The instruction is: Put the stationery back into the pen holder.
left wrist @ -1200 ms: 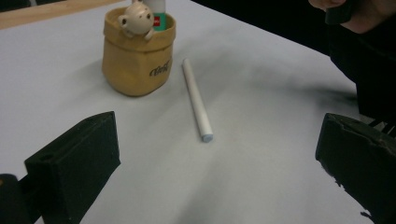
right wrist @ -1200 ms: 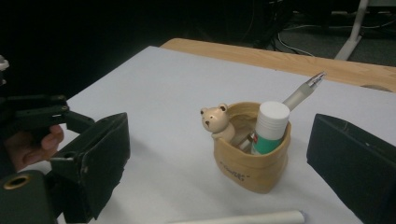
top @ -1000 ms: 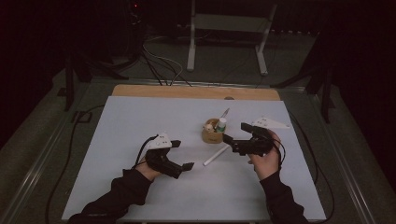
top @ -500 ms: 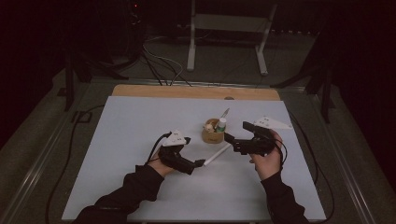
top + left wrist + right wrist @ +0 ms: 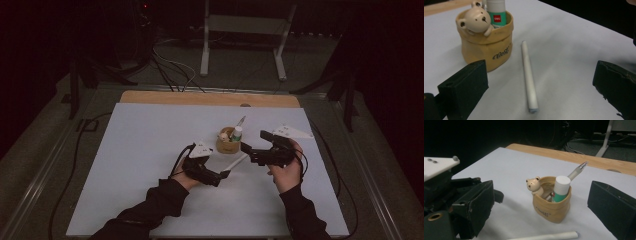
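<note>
Left claw (image 5: pixel 225 174) moved to white pen (image 5: pixel 529 76), pot logo (image 5: pixel 501 54) readable close-up

Dark room. White table (image 5: pixel 150 150), wood strip (image 5: pixel 200 98) at far edge, metal stand (image 5: pixel 245 35) and cables (image 5: pixel 170 67) on floor beyond.

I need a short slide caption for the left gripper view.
Open left gripper approaching a white pen lying beside a tan bear-decorated holder.

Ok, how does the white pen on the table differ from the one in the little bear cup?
The white pen lies flat on the table beside the cup, between the open jaws of the left gripper. The other pen stands tilted inside the cup, tip up, next to a glue stick. Both are slim and pale.
</note>
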### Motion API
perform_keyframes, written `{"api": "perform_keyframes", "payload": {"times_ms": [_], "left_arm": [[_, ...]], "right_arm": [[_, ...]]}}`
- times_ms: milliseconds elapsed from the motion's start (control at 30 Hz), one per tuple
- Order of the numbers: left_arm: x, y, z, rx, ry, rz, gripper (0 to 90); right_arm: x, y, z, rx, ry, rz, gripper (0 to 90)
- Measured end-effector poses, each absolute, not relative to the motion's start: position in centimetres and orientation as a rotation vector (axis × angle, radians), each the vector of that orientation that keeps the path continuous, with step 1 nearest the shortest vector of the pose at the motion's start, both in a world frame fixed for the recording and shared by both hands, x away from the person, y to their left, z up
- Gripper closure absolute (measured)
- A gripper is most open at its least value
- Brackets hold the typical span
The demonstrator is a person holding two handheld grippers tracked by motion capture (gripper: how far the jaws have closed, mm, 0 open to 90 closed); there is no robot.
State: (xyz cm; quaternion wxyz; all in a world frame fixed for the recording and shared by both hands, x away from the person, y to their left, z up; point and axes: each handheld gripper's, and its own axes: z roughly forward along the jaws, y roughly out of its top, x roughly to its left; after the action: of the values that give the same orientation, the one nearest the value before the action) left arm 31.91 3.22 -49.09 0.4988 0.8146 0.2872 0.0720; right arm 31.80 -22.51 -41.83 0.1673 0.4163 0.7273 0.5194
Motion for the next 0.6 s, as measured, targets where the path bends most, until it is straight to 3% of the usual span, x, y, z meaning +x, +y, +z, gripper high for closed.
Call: {"api": "perform_keyframes", "payload": {"times_ms": [367,600], "left_arm": [[32.2,2.4,-50.0,1.971,0.777,0.193,4.4],[32.0,1.4,-50.6,2.076,0.758,0.205,10.2]], "right_arm": [[31.9,-22.5,-41.9,1.194,2.068,1.488,6.9],[31.9,-22.5,-42.0,1.198,2.076,1.493,7.0]]}}
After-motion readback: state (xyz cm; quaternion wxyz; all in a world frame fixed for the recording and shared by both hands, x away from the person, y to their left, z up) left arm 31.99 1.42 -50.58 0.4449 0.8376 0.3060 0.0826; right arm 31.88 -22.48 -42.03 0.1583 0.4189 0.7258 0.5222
